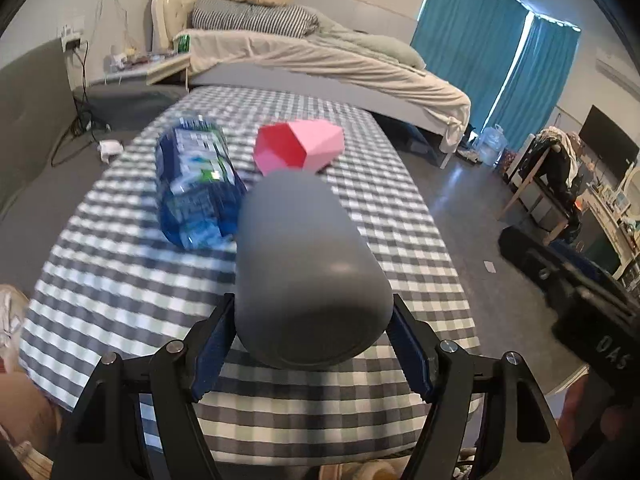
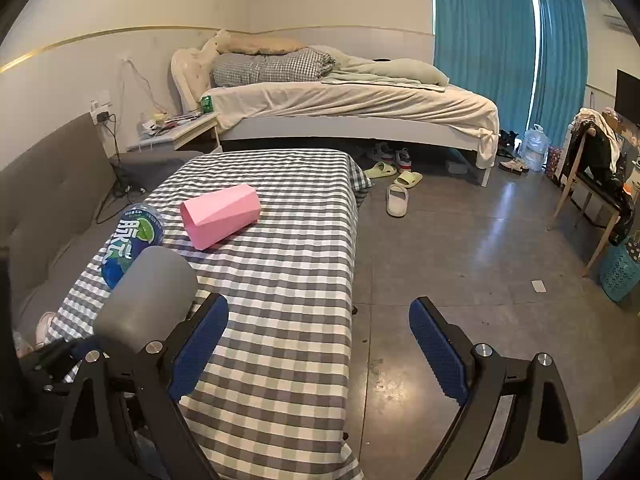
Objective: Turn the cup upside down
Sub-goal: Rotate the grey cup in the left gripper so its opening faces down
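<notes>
Left wrist view puts the grey cup (image 1: 310,272) at the centre of the frame, and we see it lying lengthwise, held above the checked tablecloth (image 1: 120,300), its closed rounded base toward the lens and its body running away up the frame. It is plain matte grey, smooth, with a soft highlight on its upper side. The left gripper (image 1: 312,344) is clenched on it, blue pads pressing its sides near the base. Behind it, upper centre, we see a pink faceted container (image 1: 300,146) on its side and, to the left, a blue-labelled water bottle (image 1: 196,184). In the right wrist view, the cup (image 2: 146,300) sits at lower left, and the right gripper (image 2: 318,344) hangs released, fingers spread wide over the table edge and the floor (image 2: 460,240).
</notes>
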`<state>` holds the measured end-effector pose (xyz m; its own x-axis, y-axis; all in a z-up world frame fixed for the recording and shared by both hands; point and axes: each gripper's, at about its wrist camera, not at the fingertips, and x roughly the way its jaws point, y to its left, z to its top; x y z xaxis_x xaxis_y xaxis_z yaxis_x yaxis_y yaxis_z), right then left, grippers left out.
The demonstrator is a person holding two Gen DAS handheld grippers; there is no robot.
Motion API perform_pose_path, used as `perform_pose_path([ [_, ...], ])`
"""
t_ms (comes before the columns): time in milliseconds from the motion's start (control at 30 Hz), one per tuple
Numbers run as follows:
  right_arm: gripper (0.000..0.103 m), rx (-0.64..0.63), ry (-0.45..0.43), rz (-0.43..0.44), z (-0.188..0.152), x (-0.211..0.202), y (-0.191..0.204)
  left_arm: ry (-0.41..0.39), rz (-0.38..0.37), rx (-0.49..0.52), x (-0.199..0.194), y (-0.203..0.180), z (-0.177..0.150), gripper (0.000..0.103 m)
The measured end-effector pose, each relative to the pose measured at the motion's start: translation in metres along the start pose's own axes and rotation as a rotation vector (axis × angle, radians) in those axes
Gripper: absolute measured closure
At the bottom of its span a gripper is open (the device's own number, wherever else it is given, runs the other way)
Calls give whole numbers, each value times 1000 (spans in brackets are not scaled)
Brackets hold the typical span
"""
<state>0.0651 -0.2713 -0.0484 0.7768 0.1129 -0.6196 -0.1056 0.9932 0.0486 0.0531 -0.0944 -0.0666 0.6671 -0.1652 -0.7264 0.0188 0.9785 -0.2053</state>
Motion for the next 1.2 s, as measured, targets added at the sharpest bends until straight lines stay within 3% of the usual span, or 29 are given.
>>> perform_pose_path([
  [267,11,-5,-1,24,-2,-4,11,-27,-12,63,-18,-7,6,29],
  [567,11,17,-52,1,1,-14,6,-24,7,56,-25,-3,18,29],
  [800,11,96,-37,2,3,-10,-9,-25,25,42,-15,1,29,30],
  [1200,11,81,-53,-7,5,-12,-5,-74,2,47,-15,-2,24,30],
])
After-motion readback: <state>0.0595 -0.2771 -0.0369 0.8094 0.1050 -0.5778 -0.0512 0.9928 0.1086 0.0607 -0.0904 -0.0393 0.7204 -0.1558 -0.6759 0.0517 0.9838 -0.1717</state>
